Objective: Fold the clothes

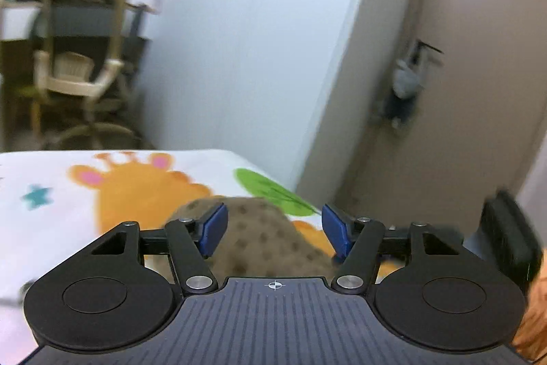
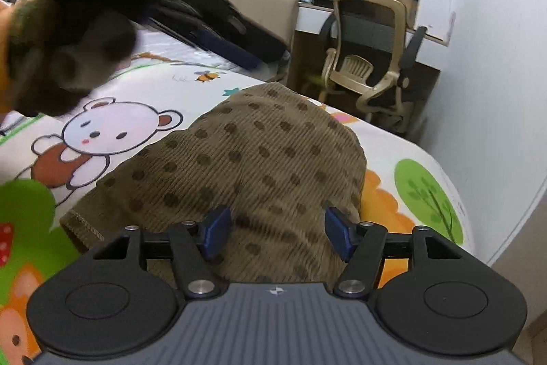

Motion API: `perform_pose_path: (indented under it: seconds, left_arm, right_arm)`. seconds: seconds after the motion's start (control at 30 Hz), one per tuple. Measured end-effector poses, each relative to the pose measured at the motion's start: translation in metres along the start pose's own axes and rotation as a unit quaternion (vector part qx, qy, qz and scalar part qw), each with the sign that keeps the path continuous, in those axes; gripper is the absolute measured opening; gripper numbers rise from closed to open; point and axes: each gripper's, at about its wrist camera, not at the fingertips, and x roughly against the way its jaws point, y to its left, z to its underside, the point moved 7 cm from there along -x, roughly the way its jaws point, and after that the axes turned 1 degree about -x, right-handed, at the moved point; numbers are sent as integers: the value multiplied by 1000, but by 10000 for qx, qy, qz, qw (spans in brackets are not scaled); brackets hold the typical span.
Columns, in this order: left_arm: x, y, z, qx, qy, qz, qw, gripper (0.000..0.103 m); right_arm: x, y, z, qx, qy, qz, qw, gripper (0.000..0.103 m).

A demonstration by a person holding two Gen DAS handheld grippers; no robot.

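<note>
A brown corduroy garment with dark dots [image 2: 259, 159] lies bunched on a bed with a cartoon-print sheet [image 2: 112, 132]. My right gripper [image 2: 277, 231] is open, its blue pads just above the garment's near part, holding nothing. My left gripper [image 1: 273, 230] is open and raised, with the same garment [image 1: 266, 238] low between its pads. The left gripper [image 2: 191, 19] also shows in the right wrist view, up at the top left above the bed, held by a dark-gloved hand.
The bed's far corner [image 1: 236, 156] ends near a white wall and a beige door [image 1: 478, 91] with a soft toy hanging on it. A beige office chair [image 2: 369, 57] and a desk stand beyond the bed's foot. Shelves hang above the desk.
</note>
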Motion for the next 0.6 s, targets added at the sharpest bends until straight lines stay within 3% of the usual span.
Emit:
perform_pose_path:
  seconds: [0.13, 0.2, 0.33, 0.43, 0.6]
  left_arm:
    - [-67, 15, 6, 238, 924, 61, 9954, 66]
    - [-89, 20, 13, 256, 1235, -32, 9920, 66]
    - [-112, 20, 18, 91, 1455, -171, 9892, 79]
    - [-109, 15, 23, -78, 1451, -192, 9892, 80]
    - [-101, 9, 36, -260, 1368, -238, 9900, 81]
  right_arm:
    - [16, 1, -16, -161, -276, -191, 9993, 82]
    - [15, 8, -25, -118, -366, -443, 9983, 85]
    - [-11, 30, -11, -26, 93, -866, 9962, 85]
    - [-18, 42, 7, 41, 277, -833, 9961, 92]
    - [-3, 37, 11, -79, 362, -938, 9949, 93]
